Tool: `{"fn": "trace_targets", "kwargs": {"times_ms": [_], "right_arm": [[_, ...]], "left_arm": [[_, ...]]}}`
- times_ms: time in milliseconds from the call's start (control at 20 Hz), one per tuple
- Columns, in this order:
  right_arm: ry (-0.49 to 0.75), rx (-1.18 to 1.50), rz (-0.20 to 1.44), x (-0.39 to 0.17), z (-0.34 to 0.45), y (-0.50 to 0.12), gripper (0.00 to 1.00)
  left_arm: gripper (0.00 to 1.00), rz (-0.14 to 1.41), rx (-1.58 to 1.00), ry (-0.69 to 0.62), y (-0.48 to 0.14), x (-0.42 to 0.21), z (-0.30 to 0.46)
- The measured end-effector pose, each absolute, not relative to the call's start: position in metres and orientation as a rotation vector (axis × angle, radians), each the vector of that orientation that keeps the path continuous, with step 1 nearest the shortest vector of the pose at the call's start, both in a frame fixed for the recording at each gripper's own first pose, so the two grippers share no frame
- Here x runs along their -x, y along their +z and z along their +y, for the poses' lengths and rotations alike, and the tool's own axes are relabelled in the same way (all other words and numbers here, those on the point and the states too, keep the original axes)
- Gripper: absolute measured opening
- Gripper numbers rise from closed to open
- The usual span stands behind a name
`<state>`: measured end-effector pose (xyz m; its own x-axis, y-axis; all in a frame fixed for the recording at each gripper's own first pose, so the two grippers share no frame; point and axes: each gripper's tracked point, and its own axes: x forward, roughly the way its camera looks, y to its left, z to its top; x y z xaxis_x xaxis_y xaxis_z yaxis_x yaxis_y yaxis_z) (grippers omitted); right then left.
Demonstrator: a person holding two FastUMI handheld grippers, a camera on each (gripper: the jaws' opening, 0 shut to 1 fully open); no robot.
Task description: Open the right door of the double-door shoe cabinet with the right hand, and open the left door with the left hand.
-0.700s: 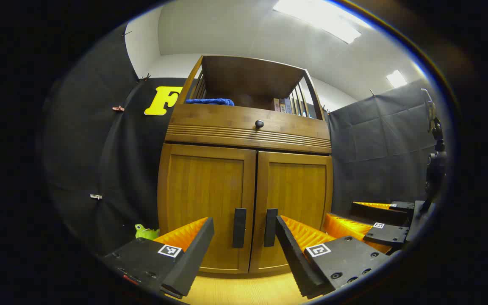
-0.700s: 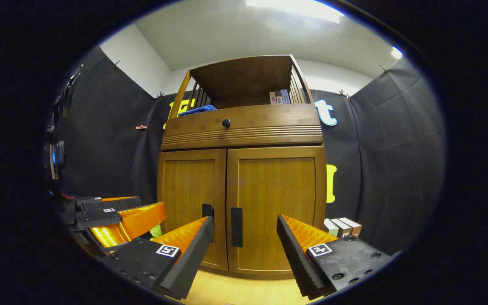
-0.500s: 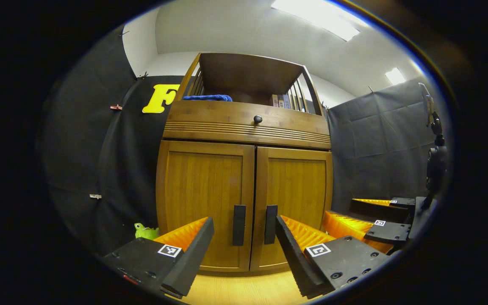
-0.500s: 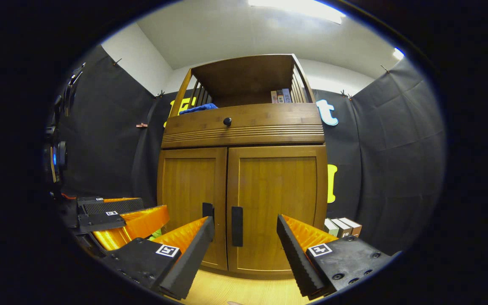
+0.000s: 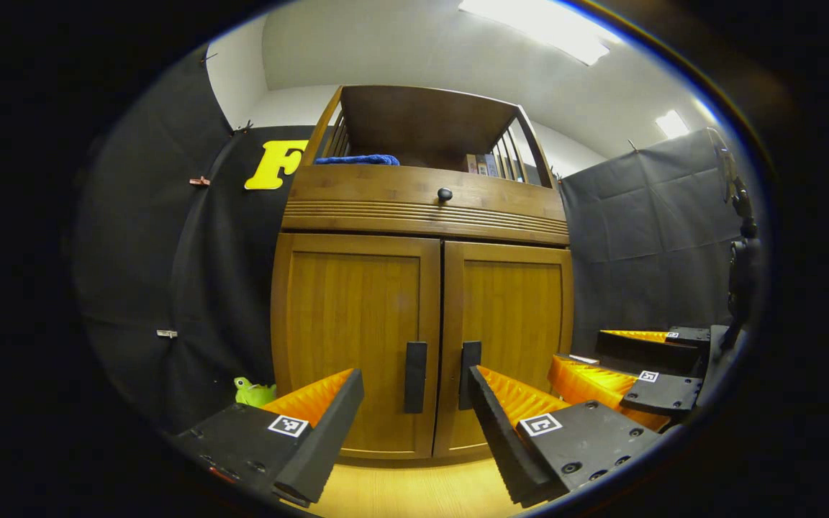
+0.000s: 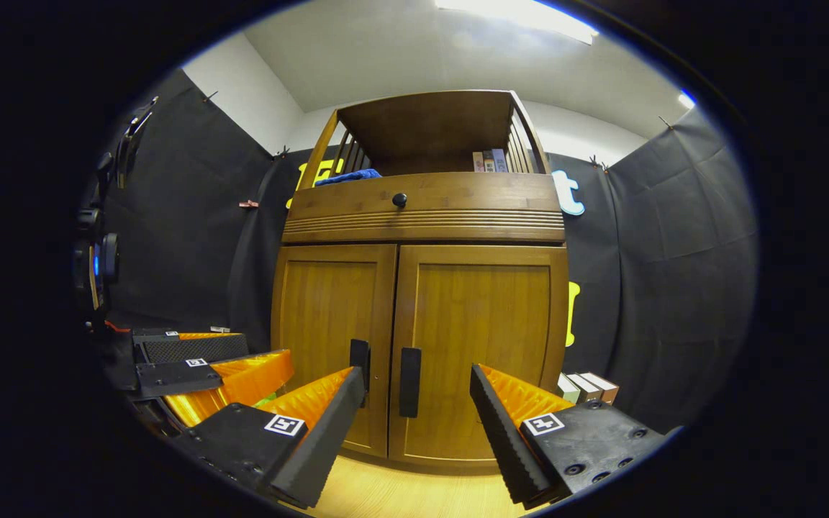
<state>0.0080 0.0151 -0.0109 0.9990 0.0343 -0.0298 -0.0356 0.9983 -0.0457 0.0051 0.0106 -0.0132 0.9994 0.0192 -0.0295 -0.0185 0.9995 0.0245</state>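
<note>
- both doors shut; shoe cabinet stands ahead on floor
- left gripper and right gripper fingers wide, holding nothing
- approach step; next, right gripper must reach right door handle

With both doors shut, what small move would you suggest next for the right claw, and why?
Probably ease the right claw straight forward so its open fingers straddle the right door handle. Both doors look closed, that handle sits between the fingers but farther off, and nothing is gripped yet.
</note>
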Motion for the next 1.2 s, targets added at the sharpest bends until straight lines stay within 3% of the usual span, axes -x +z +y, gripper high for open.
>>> {"fn": "trace_targets", "kwargs": {"times_ms": [1200], "right_arm": [[0.044,0.080,0.044,-0.079,0.062,-0.064,0.94]], "left_arm": [[0.91,0.018,-0.031,0.087,-0.005,0.036,0.071]]}}
